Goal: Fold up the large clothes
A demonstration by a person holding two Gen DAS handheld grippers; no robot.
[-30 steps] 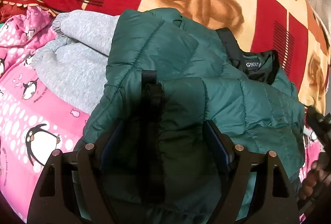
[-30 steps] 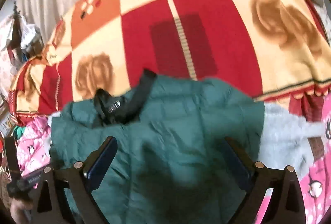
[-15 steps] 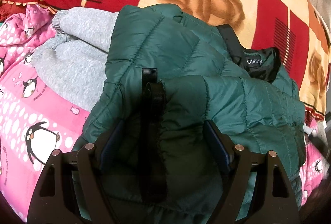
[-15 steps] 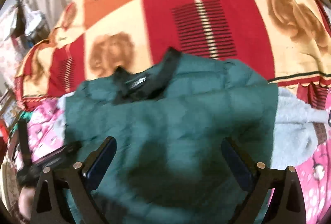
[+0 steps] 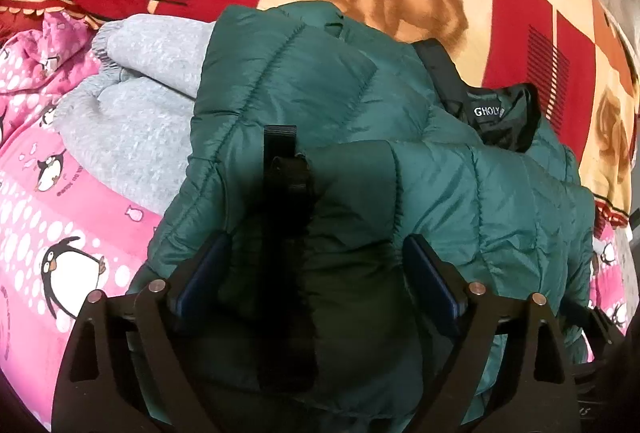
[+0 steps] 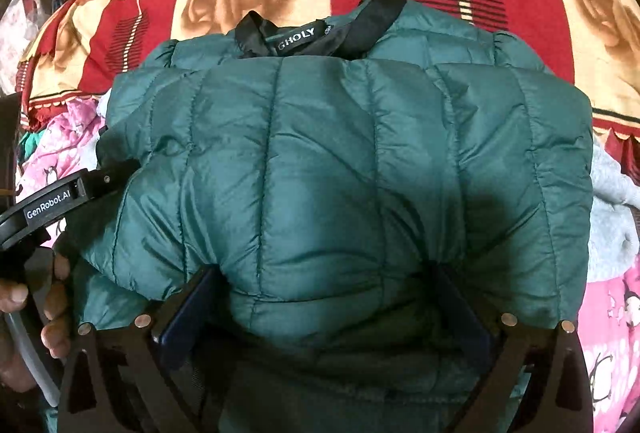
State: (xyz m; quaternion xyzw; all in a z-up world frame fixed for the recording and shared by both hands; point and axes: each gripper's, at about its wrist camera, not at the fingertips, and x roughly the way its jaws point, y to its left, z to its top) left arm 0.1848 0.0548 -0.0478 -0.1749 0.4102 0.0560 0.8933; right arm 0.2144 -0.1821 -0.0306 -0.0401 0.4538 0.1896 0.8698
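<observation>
the green jacket (image 6: pixel 340 169) bulges between the spread right gripper (image 6: pixel 324 309) jaws, hiding its fingertips; the left gripper (image 5: pixel 316 269) jaws, just opening wider, straddle the jacket's fold.

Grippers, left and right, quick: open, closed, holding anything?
Left gripper: open, jaws just widened around the green quilted puffer jacket.
Right gripper: open, jacket bulging between its fingers.

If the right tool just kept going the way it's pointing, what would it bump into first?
Most likely the green puffer jacket: its padded bulk already bulges between the right tool and its wide-open fingers, though whether they touch yet is unclear.
</observation>
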